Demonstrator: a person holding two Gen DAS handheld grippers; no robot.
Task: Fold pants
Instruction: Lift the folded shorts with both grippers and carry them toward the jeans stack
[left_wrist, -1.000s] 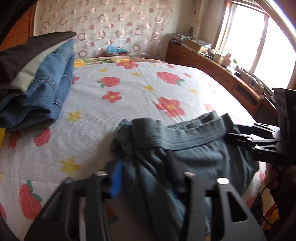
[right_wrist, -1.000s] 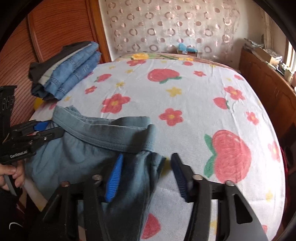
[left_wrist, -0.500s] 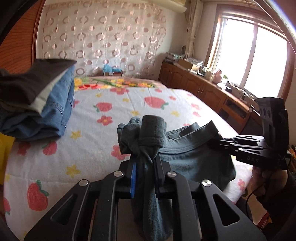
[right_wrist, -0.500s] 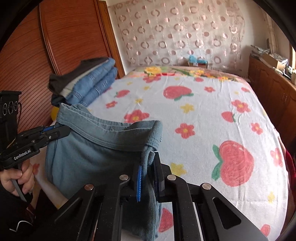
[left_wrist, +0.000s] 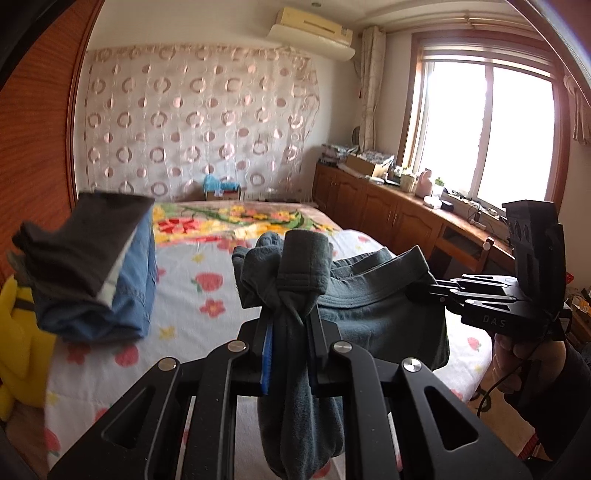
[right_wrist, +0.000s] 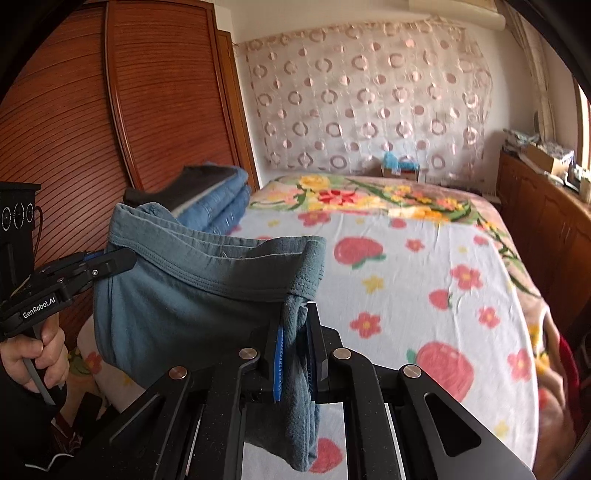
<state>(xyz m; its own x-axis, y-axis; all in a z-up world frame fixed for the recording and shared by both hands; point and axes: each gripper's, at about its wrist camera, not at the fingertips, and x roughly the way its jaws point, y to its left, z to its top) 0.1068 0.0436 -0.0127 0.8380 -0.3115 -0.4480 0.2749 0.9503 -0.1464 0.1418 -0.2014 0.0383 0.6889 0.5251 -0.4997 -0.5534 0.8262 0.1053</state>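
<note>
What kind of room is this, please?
Most likely a home bedroom: a bed with a flowered cover fills the room, folded clothes lie stacked on it, and low wooden cabinets stand under the window.

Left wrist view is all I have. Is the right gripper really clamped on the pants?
Observer: Yes. In the right wrist view the right gripper has its blue pads shut on one end of the pants, and cloth hangs below them.
Operator: Is the waistband taut between the grippers?
Observer: Almost. The waistband sags slightly on its way to the left gripper, whose jaws have just been closing on it, and a corner of cloth sticks up above that grip.
</note>
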